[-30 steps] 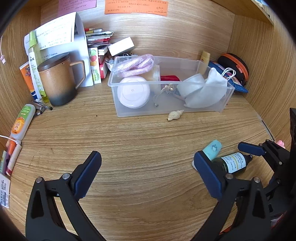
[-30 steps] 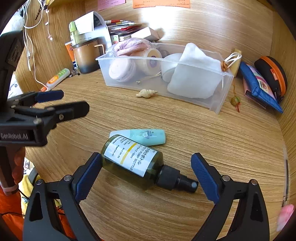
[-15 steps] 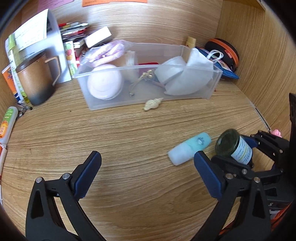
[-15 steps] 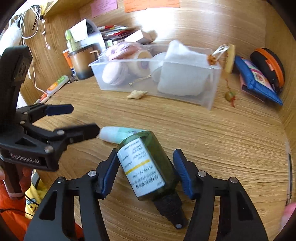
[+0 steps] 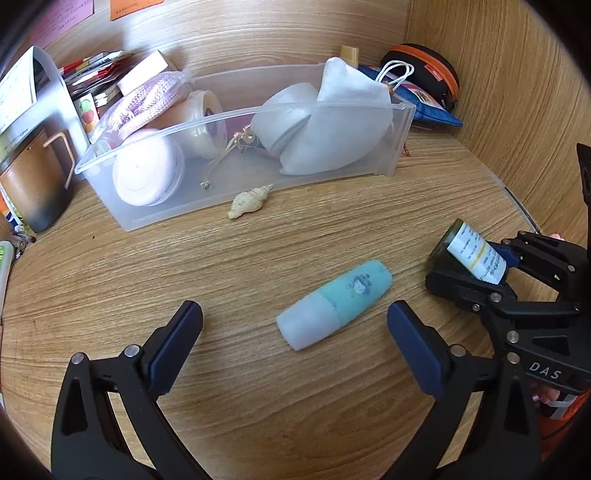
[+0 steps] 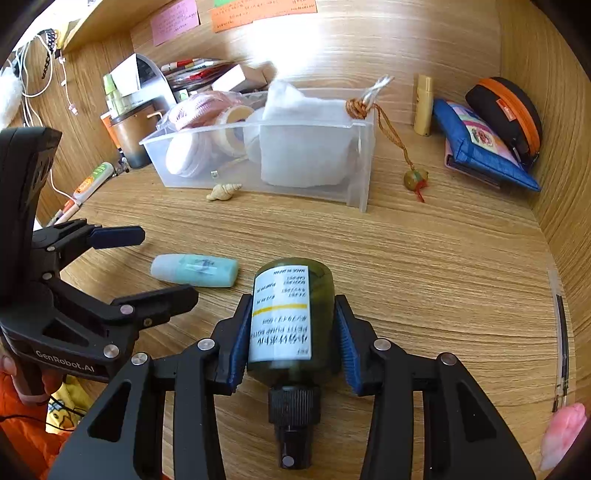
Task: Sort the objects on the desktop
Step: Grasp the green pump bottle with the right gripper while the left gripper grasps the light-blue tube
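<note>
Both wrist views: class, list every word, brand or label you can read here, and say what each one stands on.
"GenRobot.AI": left tongs body.
"DAS": right tongs body.
"MADE IN JAPAN": green bottle label, seen upside down; its other lines are too blurred.
Teal tube: print unreadable.
Wall notes, orange and pink: handwriting too small.
Papers by the mug: too small.

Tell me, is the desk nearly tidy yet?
Partly. The clear bin already holds jars and a white pouch. The right hand-held gripper has just closed on the green spray bottle. The left hand-held gripper is open over the teal tube. The seashell also lies loose on the desk.
</note>
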Motion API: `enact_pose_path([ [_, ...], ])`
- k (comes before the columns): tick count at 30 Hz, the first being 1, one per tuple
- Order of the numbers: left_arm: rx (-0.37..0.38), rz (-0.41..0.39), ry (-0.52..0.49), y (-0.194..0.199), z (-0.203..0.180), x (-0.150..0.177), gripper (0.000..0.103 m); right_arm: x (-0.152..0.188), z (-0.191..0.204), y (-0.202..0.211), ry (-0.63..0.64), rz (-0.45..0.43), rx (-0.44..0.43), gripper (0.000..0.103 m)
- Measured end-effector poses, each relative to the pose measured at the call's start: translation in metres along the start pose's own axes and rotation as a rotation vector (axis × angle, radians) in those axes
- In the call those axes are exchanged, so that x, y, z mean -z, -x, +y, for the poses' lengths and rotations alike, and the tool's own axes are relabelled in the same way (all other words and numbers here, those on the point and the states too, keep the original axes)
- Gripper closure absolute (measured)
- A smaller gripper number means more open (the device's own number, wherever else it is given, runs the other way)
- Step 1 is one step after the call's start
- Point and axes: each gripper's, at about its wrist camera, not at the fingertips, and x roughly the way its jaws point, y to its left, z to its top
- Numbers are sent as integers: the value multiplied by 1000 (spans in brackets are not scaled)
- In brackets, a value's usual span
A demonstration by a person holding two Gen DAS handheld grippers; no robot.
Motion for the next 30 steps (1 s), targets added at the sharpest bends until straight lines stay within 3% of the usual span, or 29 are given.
enact_pose_path([
  [8, -43, 8, -57, -8, -10, -6, 5, -4, -11, -3, -16, -15, -8, 65],
  [16, 9, -6, -67, -9, -14, -12, 35, -5, -16, -2, -26, -19, -35, 65],
  [30, 23, -32, -99, -4, -16, -12, 72, -7, -9, -5, -11, -12, -29, 65],
])
